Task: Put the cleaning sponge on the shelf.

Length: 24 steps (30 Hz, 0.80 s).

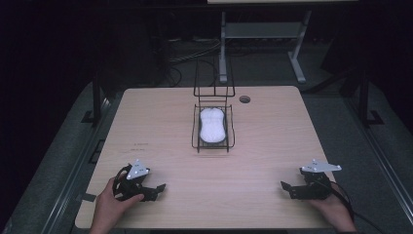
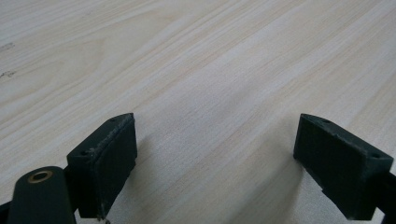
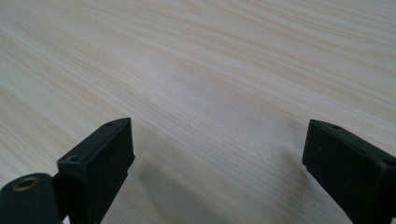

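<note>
A black wire basket point(image 1: 196, 136) stands at the middle of the light wooden table point(image 1: 160, 117), with a white, peanut-shaped object point(image 1: 212, 125) lying inside it. My left gripper point(image 1: 157, 191) rests near the front left corner in a hand, pointing right. Seen from its own camera, the left gripper point(image 2: 215, 154) has its jaws wide apart over bare wood. My right gripper point(image 1: 287, 188) sits near the front right edge in the other hand, pointing left. From its own camera the right gripper point(image 3: 217, 158) is open, with only table grain between the jaws.
A taller wire frame point(image 1: 214, 78) rises behind the basket at the table's far edge. A round cable hole point(image 1: 244, 99) lies beside it. Beyond the table stand a white desk's legs point(image 1: 297, 58) and cables on the dark floor.
</note>
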Tool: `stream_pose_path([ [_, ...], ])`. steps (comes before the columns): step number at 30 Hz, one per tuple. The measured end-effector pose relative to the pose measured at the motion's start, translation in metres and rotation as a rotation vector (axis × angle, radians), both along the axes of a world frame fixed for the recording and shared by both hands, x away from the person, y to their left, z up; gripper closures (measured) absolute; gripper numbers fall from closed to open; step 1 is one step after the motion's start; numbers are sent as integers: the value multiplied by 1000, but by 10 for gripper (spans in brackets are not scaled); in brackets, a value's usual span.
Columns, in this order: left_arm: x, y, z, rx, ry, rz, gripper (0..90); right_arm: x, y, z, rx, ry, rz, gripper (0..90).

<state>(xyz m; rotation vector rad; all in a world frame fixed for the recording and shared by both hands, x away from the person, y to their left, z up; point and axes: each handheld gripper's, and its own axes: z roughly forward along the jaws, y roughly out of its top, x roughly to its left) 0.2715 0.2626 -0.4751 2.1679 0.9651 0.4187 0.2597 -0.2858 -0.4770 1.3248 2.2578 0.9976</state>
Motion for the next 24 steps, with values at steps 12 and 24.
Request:
stream_pose_path([
  [12, 0, 0, 0, 0, 0, 0, 125, -1, 1, -6, -33, -9, -1, 58],
  [24, 0, 0, 0, 0, 0, 0, 125, -1, 1, -6, -31, -6, 4, 45],
])
